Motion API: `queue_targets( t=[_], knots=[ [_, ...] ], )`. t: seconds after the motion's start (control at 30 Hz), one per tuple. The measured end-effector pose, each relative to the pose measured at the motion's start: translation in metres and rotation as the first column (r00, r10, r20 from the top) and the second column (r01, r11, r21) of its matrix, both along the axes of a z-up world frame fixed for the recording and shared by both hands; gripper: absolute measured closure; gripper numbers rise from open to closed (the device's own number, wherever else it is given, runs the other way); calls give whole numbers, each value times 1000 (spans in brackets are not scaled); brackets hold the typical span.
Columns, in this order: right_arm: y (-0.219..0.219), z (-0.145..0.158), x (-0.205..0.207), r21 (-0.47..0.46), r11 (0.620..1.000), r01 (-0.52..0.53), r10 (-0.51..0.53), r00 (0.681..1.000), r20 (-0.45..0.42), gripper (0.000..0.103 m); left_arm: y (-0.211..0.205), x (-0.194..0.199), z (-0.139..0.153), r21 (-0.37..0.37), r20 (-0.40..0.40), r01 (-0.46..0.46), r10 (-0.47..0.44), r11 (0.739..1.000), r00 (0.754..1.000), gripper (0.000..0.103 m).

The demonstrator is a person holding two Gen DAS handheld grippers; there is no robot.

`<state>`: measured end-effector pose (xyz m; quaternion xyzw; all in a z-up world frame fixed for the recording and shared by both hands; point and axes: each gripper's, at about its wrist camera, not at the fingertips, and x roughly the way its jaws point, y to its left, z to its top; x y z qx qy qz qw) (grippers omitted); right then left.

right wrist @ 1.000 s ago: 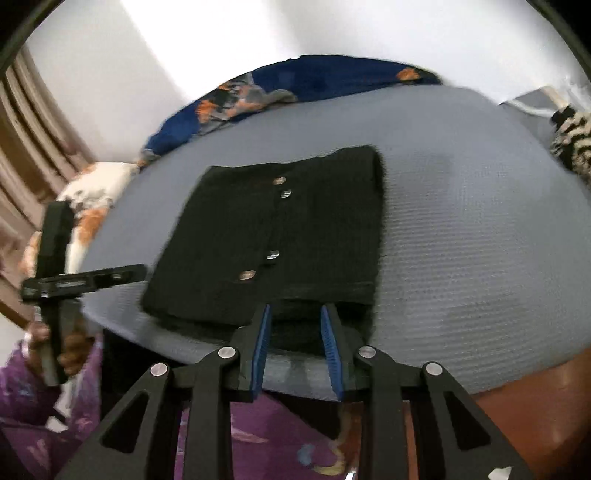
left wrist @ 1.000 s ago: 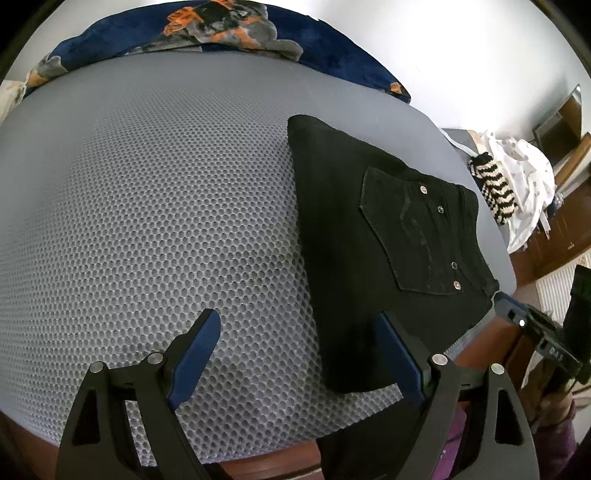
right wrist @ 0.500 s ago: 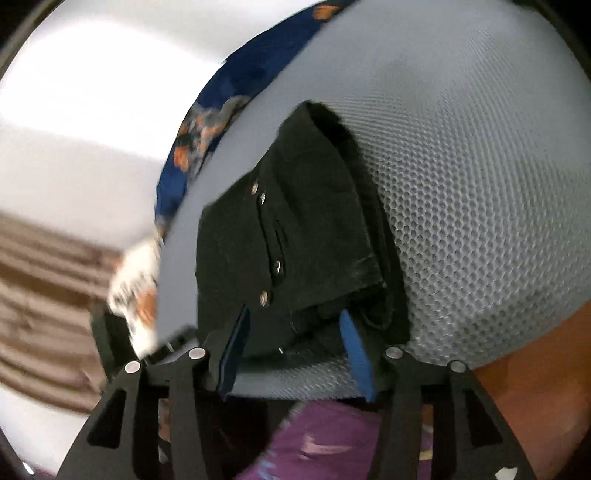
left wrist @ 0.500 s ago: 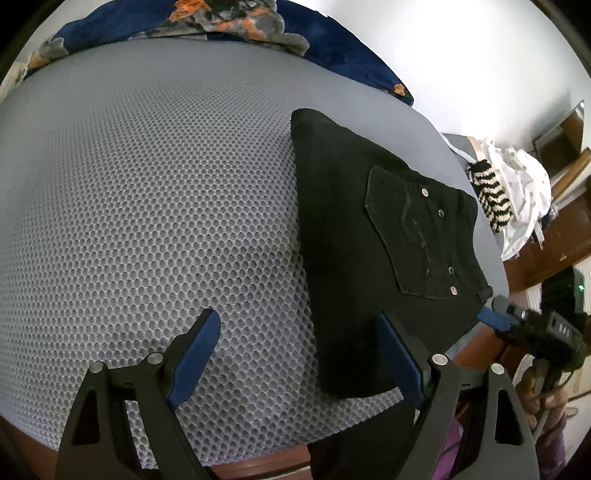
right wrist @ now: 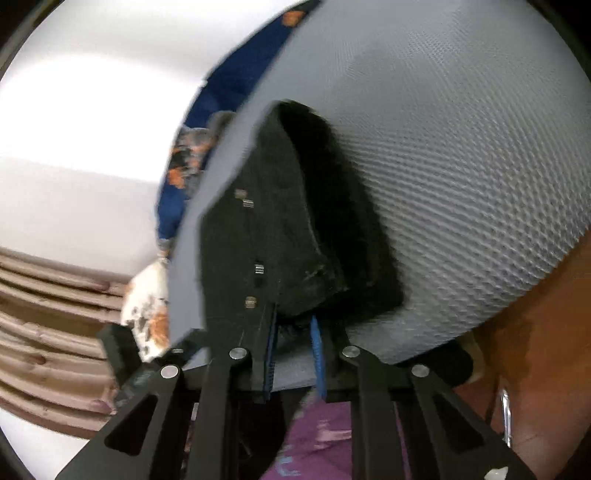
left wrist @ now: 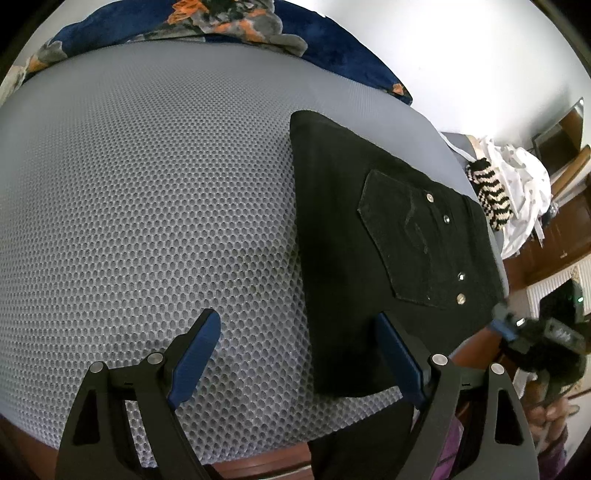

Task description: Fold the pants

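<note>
The black pants (left wrist: 388, 251) lie folded on the grey mesh mattress (left wrist: 147, 221), back pocket with metal rivets facing up. My left gripper (left wrist: 299, 354) is open and empty, its right finger over the near left edge of the pants. In the right wrist view the pants (right wrist: 295, 236) are close up and the view is tilted and blurred. My right gripper (right wrist: 293, 328) is nearly shut at the near edge of the pants; whether it pinches cloth is unclear. It also shows at the right in the left wrist view (left wrist: 517, 328).
A dark blue patterned blanket (left wrist: 221, 22) lies along the far edge of the mattress. White and striped clothes (left wrist: 509, 192) are piled at the right by wooden furniture. The wooden bed frame (left wrist: 258, 461) runs along the near edge.
My right gripper opened around the near edge of the pants, then narrowed again while rolling to the side and moving closer. My left gripper stayed open and shifted only slightly.
</note>
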<state>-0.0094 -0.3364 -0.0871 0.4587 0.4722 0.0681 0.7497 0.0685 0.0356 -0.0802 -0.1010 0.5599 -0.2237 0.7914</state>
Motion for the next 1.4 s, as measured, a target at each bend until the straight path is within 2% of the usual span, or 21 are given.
queue_targets(
  t=[0.07,0.13,0.27,0.33,0.43,0.6,0.7,0.8,0.87,0.9,1.0,1.13,1.23,1.33,1.4],
  knots=[
    [-6,-7,4,32,999,15,-14,1000,-4,89,1,1,-1,-2,-3,2,-2,1000,1000,18],
    [-5,-1,7,-5,1000,-6,6,1000,-2,89,-3,3,0,5,-5,9,-9,1000,1000,18],
    [-5,3,12,-12,999,-37,37,999,-3,89,-10,2,2,5,3,17,-17,1000,1000,18],
    [-10,-8,14,50,999,-21,22,1000,-19,87,-14,4,2,8,6,18,-18,1000,1000,18],
    [-12,-4,15,64,997,-34,34,999,-5,82,-23,10,-1,4,-5,19,-19,1000,1000,18],
    [-18,14,11,-27,995,-91,91,996,-11,76,-27,15,1,2,-1,28,-28,1000,1000,18],
    [-30,27,10,-116,990,-79,81,997,7,71,-23,17,3,4,7,29,-29,1000,1000,18],
    [-41,32,20,-187,981,-45,52,998,31,52,-18,18,4,10,27,15,-16,1000,1000,18],
    [-43,31,32,-246,968,-41,55,997,51,29,-13,20,4,14,37,-1,0,1000,999,18],
    [-43,29,37,-266,963,-40,55,997,48,26,-12,22,4,7,41,-13,12,1000,999,17],
    [-37,23,57,-254,963,-90,108,993,57,25,-11,32,5,-2,51,-29,30,1000,998,17],
    [-23,9,79,-301,940,-163,175,984,13,25,-17,46,10,8,108,-19,18,1000,994,17],
    [-21,-3,87,-285,941,-182,187,982,-9,25,-25,56,8,19,125,-5,3,1000,992,18],
    [-18,-12,92,-255,942,-217,220,975,-16,25,-33,65,6,30,153,31,-35,999,988,18],
    [-12,-12,95,-275,930,-243,251,968,-6,25,-41,72,2,61,155,57,-66,997,986,17]
  ],
)
